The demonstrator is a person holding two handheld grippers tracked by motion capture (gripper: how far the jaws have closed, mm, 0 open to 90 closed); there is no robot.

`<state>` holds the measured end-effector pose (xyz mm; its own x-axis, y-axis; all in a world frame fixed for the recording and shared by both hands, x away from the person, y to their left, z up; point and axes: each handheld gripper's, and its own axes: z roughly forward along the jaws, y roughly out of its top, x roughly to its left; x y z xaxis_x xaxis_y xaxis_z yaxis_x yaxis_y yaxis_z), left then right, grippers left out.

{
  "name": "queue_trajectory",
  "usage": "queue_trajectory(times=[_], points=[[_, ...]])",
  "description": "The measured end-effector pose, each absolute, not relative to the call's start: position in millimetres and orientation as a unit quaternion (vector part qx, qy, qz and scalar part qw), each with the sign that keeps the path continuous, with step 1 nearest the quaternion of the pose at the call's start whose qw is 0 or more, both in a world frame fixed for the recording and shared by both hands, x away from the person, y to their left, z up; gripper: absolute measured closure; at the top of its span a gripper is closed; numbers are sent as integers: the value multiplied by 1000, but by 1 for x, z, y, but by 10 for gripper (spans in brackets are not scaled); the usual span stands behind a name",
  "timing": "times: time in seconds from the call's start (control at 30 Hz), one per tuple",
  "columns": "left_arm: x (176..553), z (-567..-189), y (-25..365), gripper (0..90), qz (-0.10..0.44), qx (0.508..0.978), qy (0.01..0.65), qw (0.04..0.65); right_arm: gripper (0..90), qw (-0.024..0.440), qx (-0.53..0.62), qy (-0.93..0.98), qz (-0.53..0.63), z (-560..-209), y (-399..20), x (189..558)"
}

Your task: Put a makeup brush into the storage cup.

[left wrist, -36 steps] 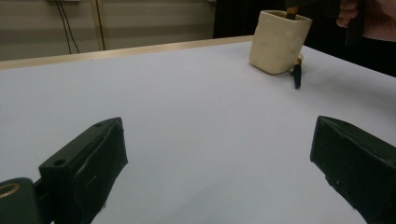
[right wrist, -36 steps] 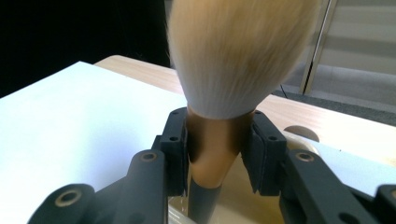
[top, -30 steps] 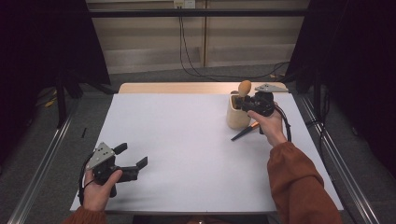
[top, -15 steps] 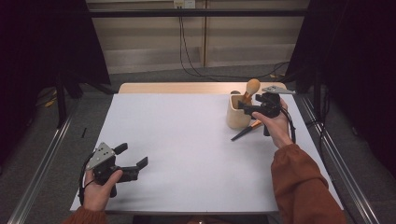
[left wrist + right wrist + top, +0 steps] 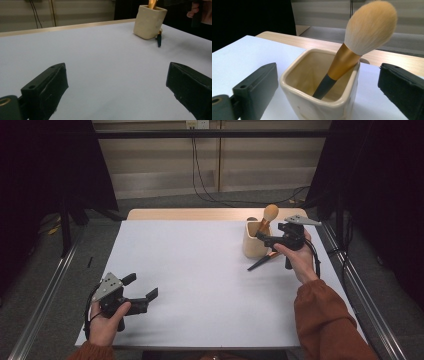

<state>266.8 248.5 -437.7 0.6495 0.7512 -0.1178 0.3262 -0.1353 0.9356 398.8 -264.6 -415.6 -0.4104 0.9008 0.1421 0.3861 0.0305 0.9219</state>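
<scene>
On the white table (image 5: 200, 270), the cream ceramic holder (image 5: 322, 100) already contains one powder brush (image 5: 359, 37) leaning on its rim, a second dark-handled brush (image 5: 262, 261) lies beside it and appears left to stow, and the right gripper (image 5: 272, 239), jaws wide, and the left gripper (image 5: 142, 292), likewise wide, hold nothing.
</scene>
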Motion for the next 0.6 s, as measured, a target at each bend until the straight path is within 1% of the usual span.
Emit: queue_trajectory(times=[0.07,0.6], points=[[267,-438,248,36,196,728,370,543,6,256,473,674,507,-416,-265,394],[266,-436,250,35,199,721,372,549,15,263,461,666,524,-412,-279,354]])
